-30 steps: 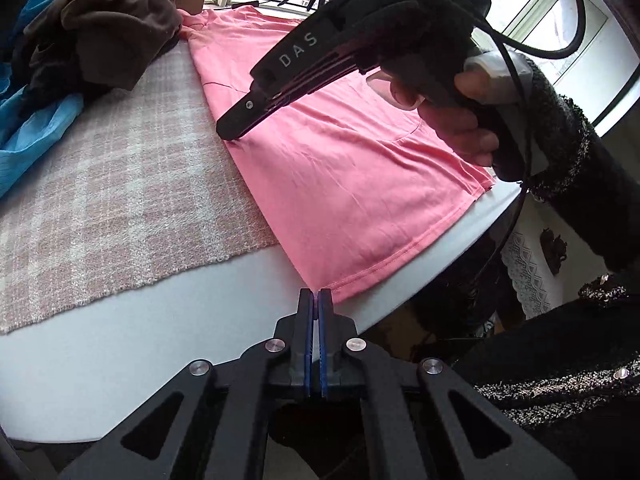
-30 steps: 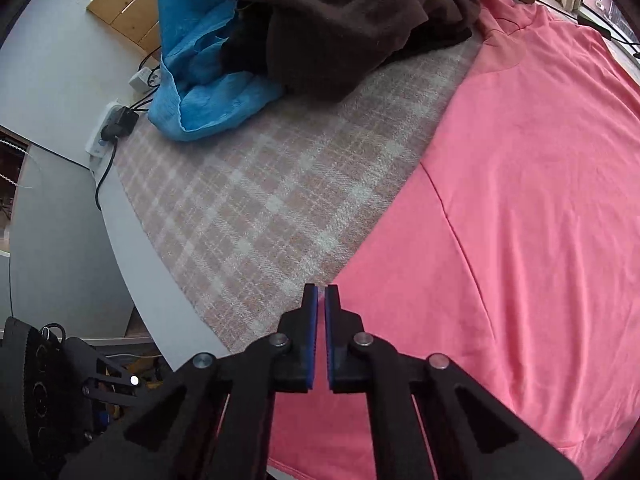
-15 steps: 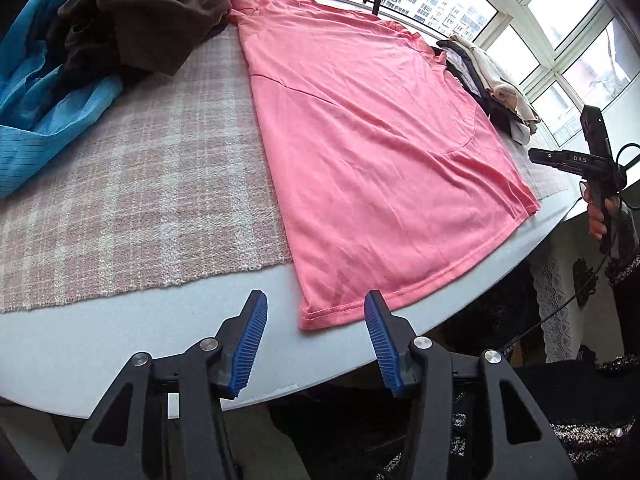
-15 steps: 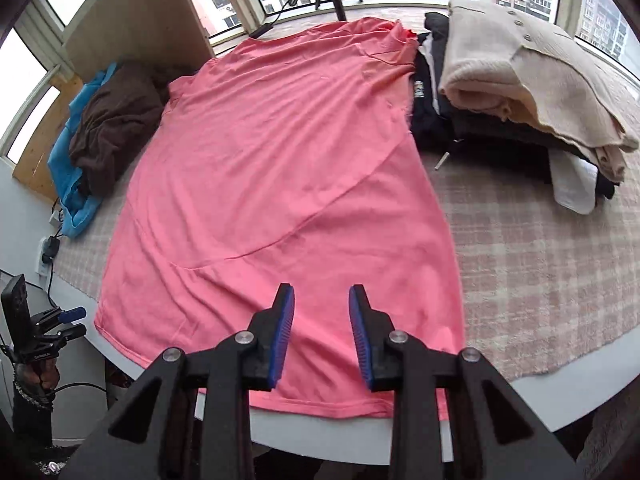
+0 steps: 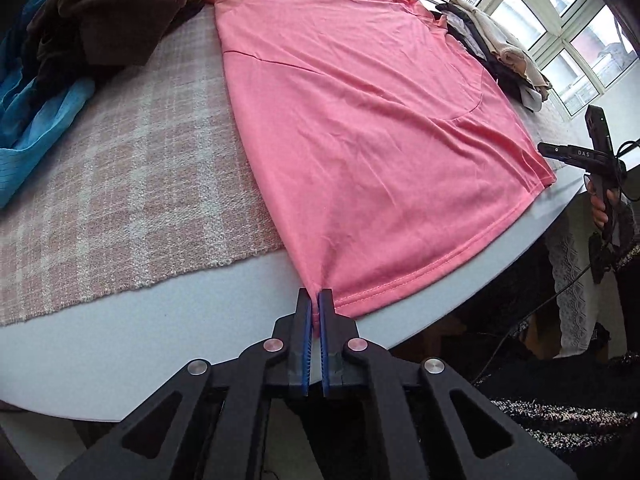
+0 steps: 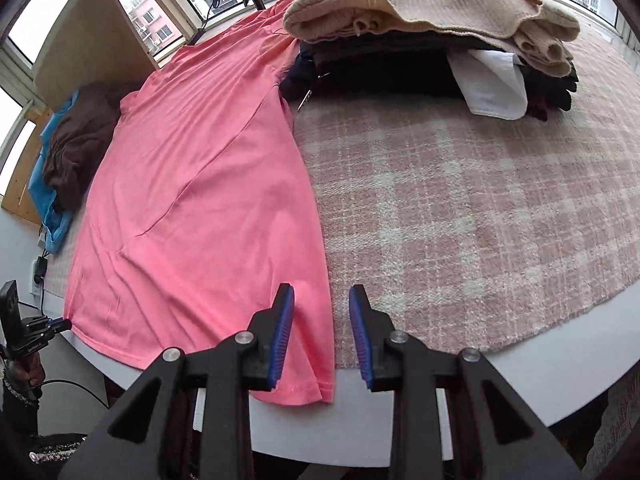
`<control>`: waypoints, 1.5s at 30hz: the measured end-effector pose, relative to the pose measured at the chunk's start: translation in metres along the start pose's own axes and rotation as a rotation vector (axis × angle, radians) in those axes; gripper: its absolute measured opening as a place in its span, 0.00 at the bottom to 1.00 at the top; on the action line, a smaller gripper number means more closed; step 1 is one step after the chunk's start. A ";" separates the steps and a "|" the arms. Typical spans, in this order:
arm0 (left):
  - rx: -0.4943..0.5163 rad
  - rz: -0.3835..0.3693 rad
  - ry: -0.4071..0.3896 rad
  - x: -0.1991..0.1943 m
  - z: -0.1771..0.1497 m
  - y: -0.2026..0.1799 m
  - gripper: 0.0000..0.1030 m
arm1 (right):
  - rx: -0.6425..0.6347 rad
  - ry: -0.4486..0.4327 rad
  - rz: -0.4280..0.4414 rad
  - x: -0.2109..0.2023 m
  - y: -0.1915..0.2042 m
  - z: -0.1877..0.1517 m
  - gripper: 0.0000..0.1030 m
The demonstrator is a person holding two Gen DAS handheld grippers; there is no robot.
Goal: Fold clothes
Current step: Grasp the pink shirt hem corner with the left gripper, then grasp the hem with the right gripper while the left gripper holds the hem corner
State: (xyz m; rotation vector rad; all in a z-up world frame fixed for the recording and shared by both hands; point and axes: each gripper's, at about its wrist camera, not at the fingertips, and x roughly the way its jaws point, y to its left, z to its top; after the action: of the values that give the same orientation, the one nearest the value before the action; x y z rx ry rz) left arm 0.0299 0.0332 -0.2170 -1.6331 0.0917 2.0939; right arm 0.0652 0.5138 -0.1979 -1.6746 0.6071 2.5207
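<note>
Left gripper (image 5: 315, 300) has clamped the pink shirt's (image 5: 360, 120) hem corner; right gripper (image 6: 322, 308) gapes over the other.

The shirt (image 5: 360, 128) is plain salmon pink, spread over a cloth (image 5: 120, 184) checked in dusty pink and cream, on a pale grey-white counter (image 5: 140, 344). Left of the shirt lie a dark brown garment (image 5: 108, 8) and a bright blue one (image 5: 36, 120). Right of it, a cream knit (image 6: 432, 0) tops black and white pieces; both black claws carry blue pads (image 6: 282, 336).
</note>
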 end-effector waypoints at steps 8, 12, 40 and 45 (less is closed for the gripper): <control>0.006 0.013 -0.028 -0.018 -0.002 0.001 0.02 | -0.109 -0.012 -0.040 -0.009 0.008 0.005 0.01; 0.000 0.029 -0.004 -0.009 -0.003 0.003 0.02 | -0.019 -0.053 -0.009 -0.030 -0.011 0.000 0.03; -0.003 0.038 0.024 -0.003 0.001 0.004 0.02 | -0.327 -0.104 -0.184 -0.036 0.014 -0.065 0.01; -0.019 0.038 0.018 -0.009 -0.001 0.010 0.02 | -0.233 -0.185 -0.204 -0.066 -0.001 -0.069 0.01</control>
State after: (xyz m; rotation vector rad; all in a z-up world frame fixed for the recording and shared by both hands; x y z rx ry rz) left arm 0.0283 0.0216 -0.2113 -1.6742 0.1099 2.1147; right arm 0.1533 0.5020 -0.1622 -1.4534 0.1245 2.6342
